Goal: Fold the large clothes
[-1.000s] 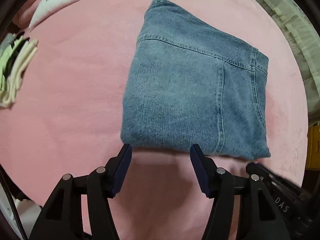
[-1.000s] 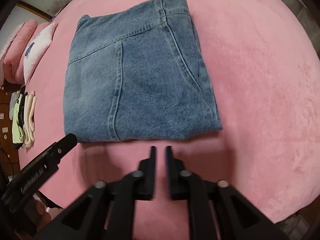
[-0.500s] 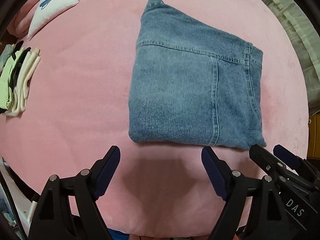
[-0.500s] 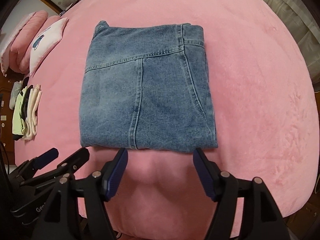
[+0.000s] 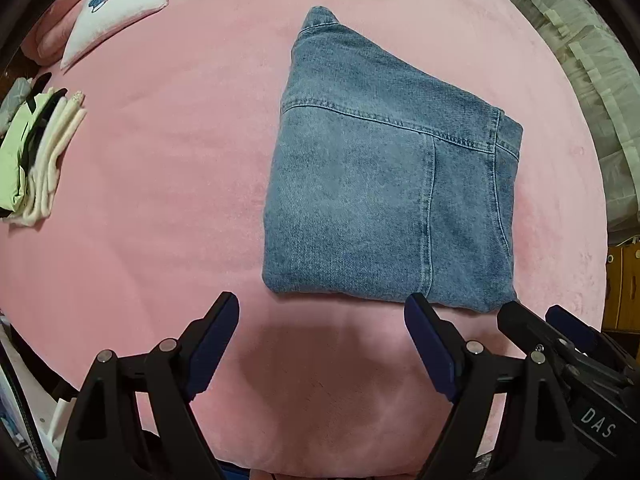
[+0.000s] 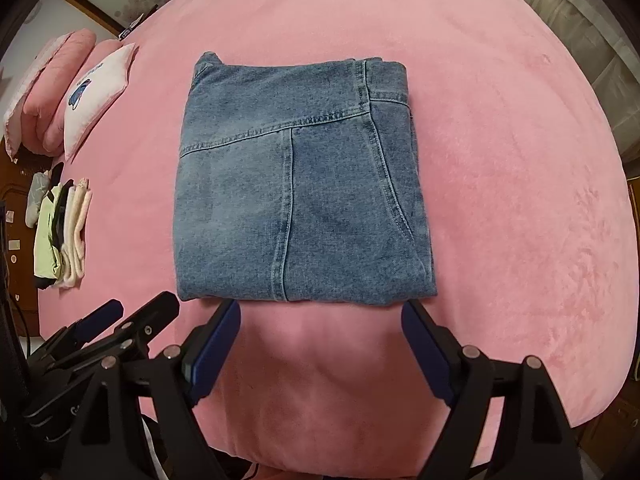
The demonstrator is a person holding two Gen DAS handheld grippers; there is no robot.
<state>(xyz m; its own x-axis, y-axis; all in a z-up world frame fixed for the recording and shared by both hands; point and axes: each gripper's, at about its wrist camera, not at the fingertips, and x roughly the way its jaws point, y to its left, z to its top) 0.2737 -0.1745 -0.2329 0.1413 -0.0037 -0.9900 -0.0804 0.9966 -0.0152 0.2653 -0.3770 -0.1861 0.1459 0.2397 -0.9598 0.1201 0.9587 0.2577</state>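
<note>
Blue denim jeans (image 5: 384, 200) lie folded into a thick rectangle on the pink blanket (image 5: 160, 208). My left gripper (image 5: 322, 304) hovers above the blanket just short of the fold's near edge, open, nothing between its blue pads. In the right wrist view the same jeans (image 6: 296, 200) lie squarely ahead. My right gripper (image 6: 322, 308) hangs above their near edge, its jaws opening wide and empty. Each gripper shows at the edge of the other's view: the right gripper (image 5: 532, 320) at lower right, the left gripper (image 6: 136, 316) at lower left.
A row of folded light clothes (image 5: 36, 160) (image 6: 60, 232) lies at the left edge of the pink bed (image 6: 520, 200). A white pillow (image 5: 120, 4) (image 6: 96, 92) and pink pillows (image 6: 48, 92) lie far left. Pale curtains (image 5: 592, 80) hang to the right.
Both grippers have risen and drawn back from the jeans' near edge. The right jaws went from nearly shut to wide; the left jaws spread wider too. The jeans stay put.
</note>
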